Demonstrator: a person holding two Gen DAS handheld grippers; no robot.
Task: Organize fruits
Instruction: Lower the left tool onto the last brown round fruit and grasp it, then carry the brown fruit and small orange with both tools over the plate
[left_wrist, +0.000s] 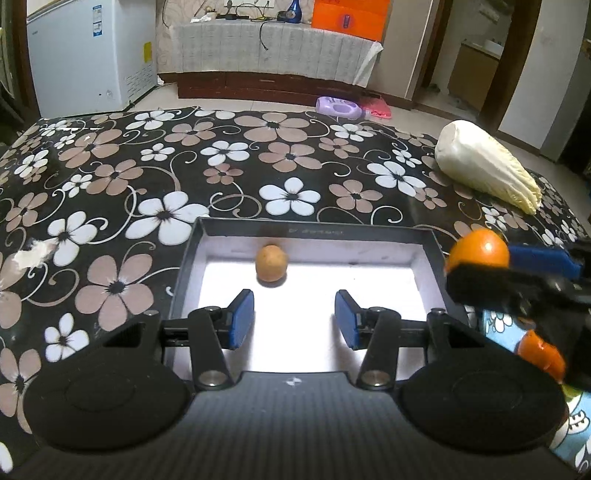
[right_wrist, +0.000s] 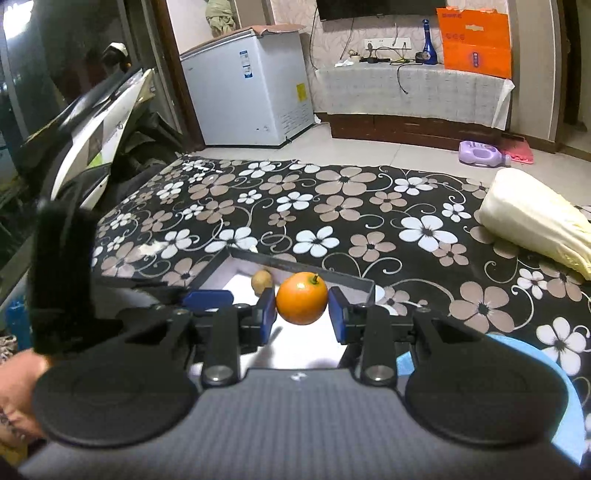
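Orange (right_wrist: 301, 297) pinched in right hand-held gripper (right_wrist: 302, 310), angled downward.

Over the box (left_wrist: 430, 254) your way is mostly free: its white floor is bare but for one small brown fruit (left_wrist: 271, 263) near the far wall. Your right gripper (right_wrist: 302, 314), clamped on the orange (right_wrist: 302, 297), crowds the box's right rim, close beside your left gripper (left_wrist: 294, 320). The floral cloth (left_wrist: 155, 173) lies wide and bare to your left and beyond; a cabbage (left_wrist: 484, 166) blocks the far right corner.
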